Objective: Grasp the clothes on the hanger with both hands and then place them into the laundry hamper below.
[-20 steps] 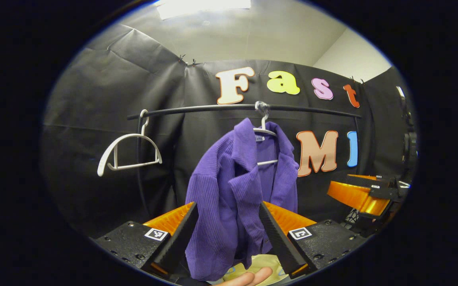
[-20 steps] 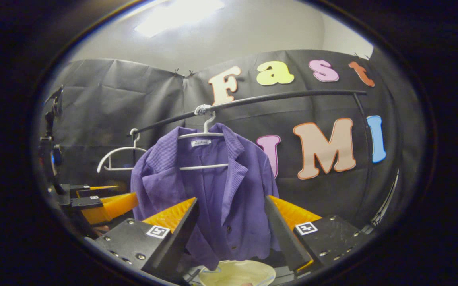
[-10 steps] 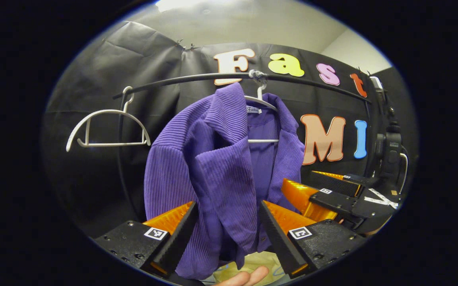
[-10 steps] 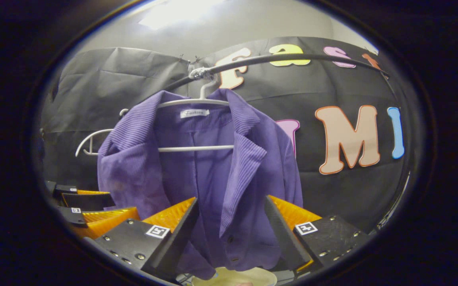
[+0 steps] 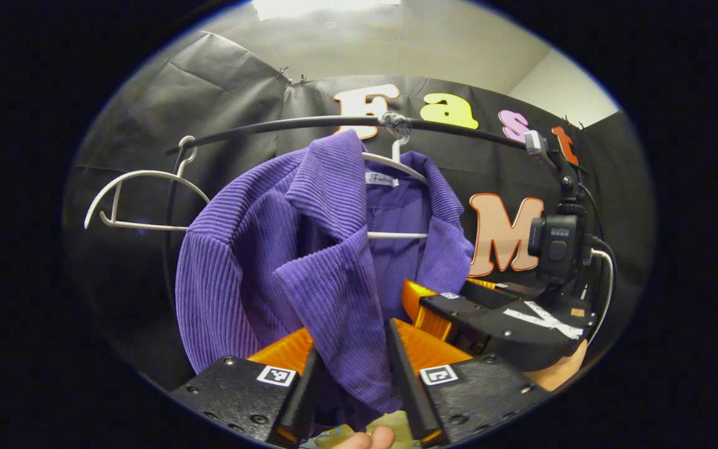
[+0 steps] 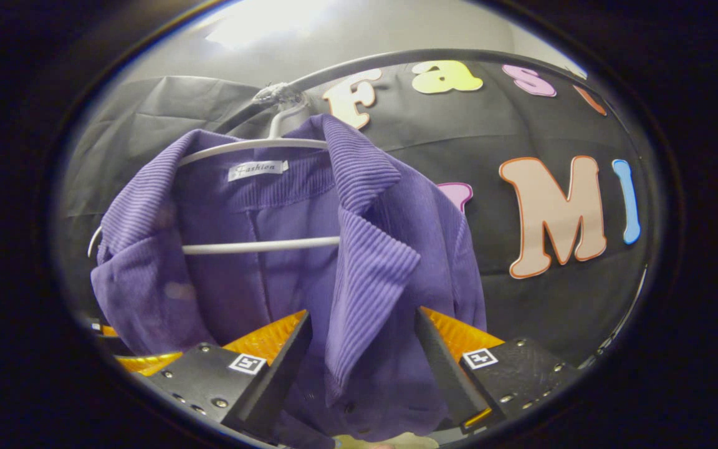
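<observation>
1. Both grippers have moved in on the purple jacket over the last second; it now looms large in both views, hanging on its white hanger from the black rail.
2. The left gripper has narrowed its fingers around the jacket's front lapel. The cloth runs between them, but I cannot tell whether both fingers press on it yet.
3. The right gripper has its fingers spread wide, with the other lapel hanging down between them, ungripped. Its body also shows in the left gripper view, just beside the jacket's far edge.
4. To my eye the grasp is starting on the left side and still pending on the right; lifting off the hanger comes after.
5. An empty white hanger hangs further along the rail.
6. The hamper is hard to make out: only a pale sliver shows beneath the jacket's hem, partly hidden by the fingers and a fingertip.
</observation>
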